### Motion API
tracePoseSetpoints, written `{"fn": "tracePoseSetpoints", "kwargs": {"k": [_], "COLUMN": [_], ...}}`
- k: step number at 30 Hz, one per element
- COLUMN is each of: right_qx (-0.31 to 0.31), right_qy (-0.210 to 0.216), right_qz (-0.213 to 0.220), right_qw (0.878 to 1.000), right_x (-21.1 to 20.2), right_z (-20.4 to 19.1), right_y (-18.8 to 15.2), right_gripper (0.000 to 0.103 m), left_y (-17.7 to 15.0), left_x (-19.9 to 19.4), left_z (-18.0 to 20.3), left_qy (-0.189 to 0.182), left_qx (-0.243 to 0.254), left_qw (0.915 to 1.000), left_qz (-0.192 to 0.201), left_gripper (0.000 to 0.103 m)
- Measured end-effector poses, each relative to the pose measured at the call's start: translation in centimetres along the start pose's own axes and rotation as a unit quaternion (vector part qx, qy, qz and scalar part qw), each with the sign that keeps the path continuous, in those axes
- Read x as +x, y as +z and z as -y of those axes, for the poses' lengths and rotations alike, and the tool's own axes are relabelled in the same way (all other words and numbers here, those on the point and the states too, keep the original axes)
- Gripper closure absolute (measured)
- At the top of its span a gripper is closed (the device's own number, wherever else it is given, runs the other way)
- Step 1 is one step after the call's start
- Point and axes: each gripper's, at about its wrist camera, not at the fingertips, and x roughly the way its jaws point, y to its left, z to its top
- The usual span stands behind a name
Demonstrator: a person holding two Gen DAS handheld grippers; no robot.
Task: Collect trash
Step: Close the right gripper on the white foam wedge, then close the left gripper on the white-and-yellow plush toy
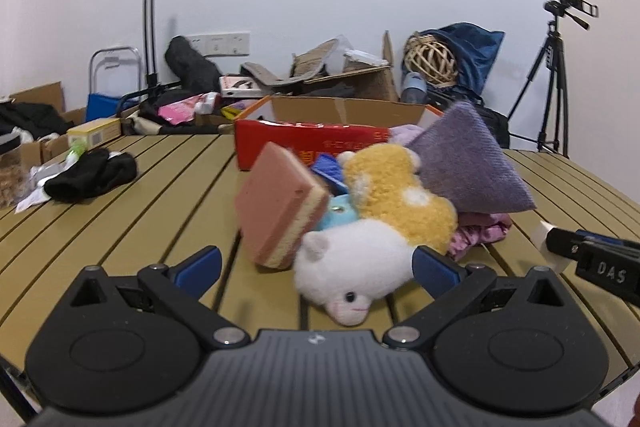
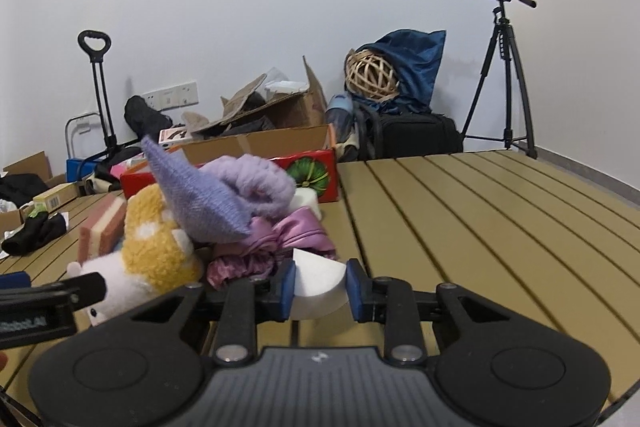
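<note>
White foam wedge (image 2: 318, 287): right fingers (image 2: 289, 285) clamp it | left fingers (image 1: 200, 265) spread, empty

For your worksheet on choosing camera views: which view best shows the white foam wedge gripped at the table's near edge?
The right wrist view: the white foam wedge sits centred between the right claw pads, its flat top and curved edge clear. The left wrist view shows only a white sliver behind that claw, at the frame's right edge.

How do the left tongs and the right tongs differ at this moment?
The left tongs stand wide open, holding nothing; the right tongs are shut on a white foam piece. The left tongs face the white plush toy; the right tongs sit beside the pile. Both have blue pads.
</note>
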Motion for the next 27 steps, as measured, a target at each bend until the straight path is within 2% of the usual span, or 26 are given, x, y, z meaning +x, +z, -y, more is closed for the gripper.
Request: {"fn": "tracePoseSetpoints", "kwargs": {"k": [3, 7, 21, 22, 24, 27], "right_qx": [0.004, 0.016, 0.009, 0.009, 0.01, 0.02], "right_qy": [-0.009, -0.022, -0.028, -0.028, -0.025, -0.019], "right_qz": [0.003, 0.004, -0.008, -0.009, -0.011, -0.015], "right_qw": [1.0, 1.0, 1.0, 1.0, 1.0, 1.0], "right_x": [-0.2, -0.2, 0.7, 0.8, 0.9, 1.0], "right_z": [0.9, 2.3, 1.5, 1.4, 1.4, 1.6], "right_y": [0.1, 0.3, -0.2, -0.2, -0.3, -0.3], "right_gripper": [0.077, 0.077, 0.077, 0.077, 0.077, 0.077], "left_y": [0.1, 0.3, 0.1, 0.1, -0.1, -0.3], "left_x": [0.6, 1.6, 4.1, 4.3, 4.3, 4.2], "left_z": [1.1, 2.4, 3.7, 3.8, 4.0, 4.1], "left_qy": [-0.009, 0.002, -0.037, -0.037, -0.039, -0.033], "left_qx": [0.032, 0.077, 0.122, 0.125, 0.134, 0.14], "left_qw": [0.9994, 0.997, 0.9918, 0.9913, 0.99, 0.9894], "left_qz": [0.006, 0.01, -0.012, -0.015, -0.018, -0.018], "left_gripper": [0.0, 0.0, 0.0, 0.001, 0.012, 0.019]}}
